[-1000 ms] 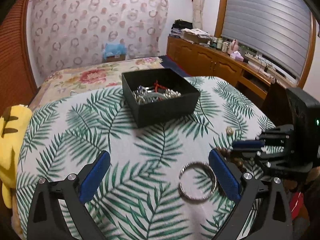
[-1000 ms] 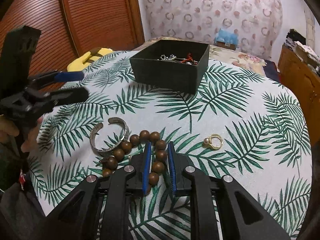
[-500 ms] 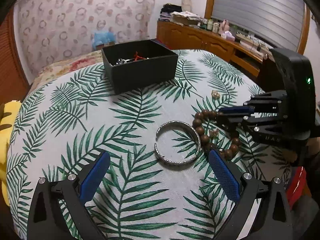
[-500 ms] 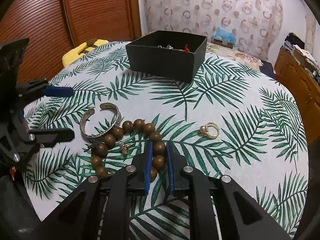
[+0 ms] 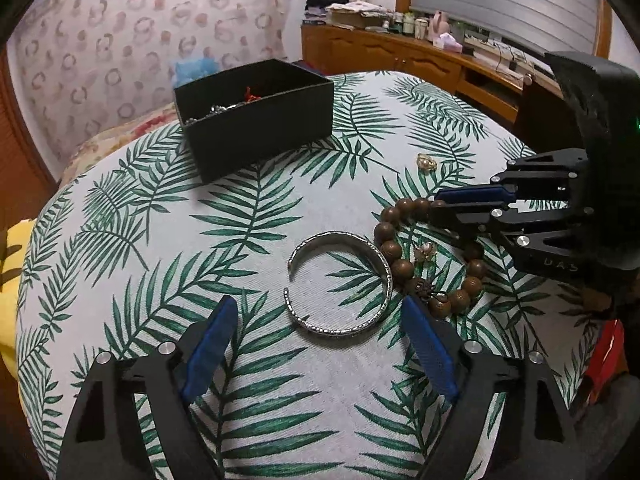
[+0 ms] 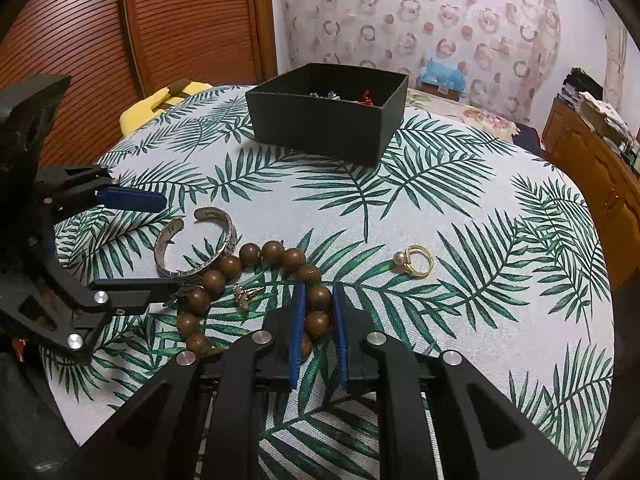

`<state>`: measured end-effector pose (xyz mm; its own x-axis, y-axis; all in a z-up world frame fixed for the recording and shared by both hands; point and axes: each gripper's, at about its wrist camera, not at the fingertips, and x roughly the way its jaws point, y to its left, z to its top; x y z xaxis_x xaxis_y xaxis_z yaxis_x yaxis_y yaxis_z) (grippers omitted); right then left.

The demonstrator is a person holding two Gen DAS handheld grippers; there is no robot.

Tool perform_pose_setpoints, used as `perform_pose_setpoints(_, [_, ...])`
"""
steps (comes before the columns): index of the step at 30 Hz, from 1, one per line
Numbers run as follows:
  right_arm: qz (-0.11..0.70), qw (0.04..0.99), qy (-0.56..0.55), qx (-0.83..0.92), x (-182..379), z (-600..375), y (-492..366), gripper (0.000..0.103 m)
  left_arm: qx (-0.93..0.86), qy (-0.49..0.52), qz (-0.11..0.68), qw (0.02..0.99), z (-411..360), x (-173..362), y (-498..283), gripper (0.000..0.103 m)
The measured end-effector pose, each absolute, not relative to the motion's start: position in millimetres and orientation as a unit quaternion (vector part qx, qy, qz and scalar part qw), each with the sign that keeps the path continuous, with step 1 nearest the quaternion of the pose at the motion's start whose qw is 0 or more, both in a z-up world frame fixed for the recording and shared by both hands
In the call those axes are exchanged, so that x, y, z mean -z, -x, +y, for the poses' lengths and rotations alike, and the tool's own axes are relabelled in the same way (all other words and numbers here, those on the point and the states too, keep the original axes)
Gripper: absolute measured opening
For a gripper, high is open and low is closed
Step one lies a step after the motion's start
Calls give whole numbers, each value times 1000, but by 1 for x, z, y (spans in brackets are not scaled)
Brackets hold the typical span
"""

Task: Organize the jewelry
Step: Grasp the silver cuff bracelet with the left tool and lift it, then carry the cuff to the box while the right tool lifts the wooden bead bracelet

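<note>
A silver cuff bracelet (image 5: pixel 344 280) lies on the leaf-print cloth just ahead of my open left gripper (image 5: pixel 318 312), between its blue pads; it also shows in the right wrist view (image 6: pixel 196 246). My right gripper (image 6: pixel 318 300) is shut on a brown wooden bead bracelet (image 6: pixel 256 280) that rests on the table beside the cuff (image 5: pixel 404 268). A small earring (image 6: pixel 246 294) lies inside the bead loop. A gold pearl ring (image 6: pixel 416 261) lies to the right. A black box (image 6: pixel 326 110) with jewelry inside stands at the far side.
A yellow plush toy (image 6: pixel 160 100) sits at the table's left edge. Wooden cabinets (image 5: pixel 400 52) with clutter stand at the far right. A bed with floral cover (image 5: pixel 120 136) lies behind the table.
My left gripper has moved forward and lower, so the silver cuff now sits between its pads. The right gripper stays shut on the bead bracelet and has dipped slightly.
</note>
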<state>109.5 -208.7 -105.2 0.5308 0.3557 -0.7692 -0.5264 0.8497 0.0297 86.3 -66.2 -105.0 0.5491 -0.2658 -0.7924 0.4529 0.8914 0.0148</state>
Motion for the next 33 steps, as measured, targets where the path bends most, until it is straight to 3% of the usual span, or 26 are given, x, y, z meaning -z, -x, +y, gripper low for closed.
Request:
perform_pose_setpoints(10, [414, 868, 97, -257, 106, -209, -110, 15, 210, -120, 426, 872, -73, 109, -94, 71])
perform_pose_setpoints(14, [414, 868, 97, -257, 106, -210, -110, 15, 209, -119, 418, 876, -73, 107, -93, 54])
perform_pose_setpoints(33, [414, 868, 95, -258, 107, -210, -111, 16, 195, -57, 363, 909, -44, 70, -77, 53])
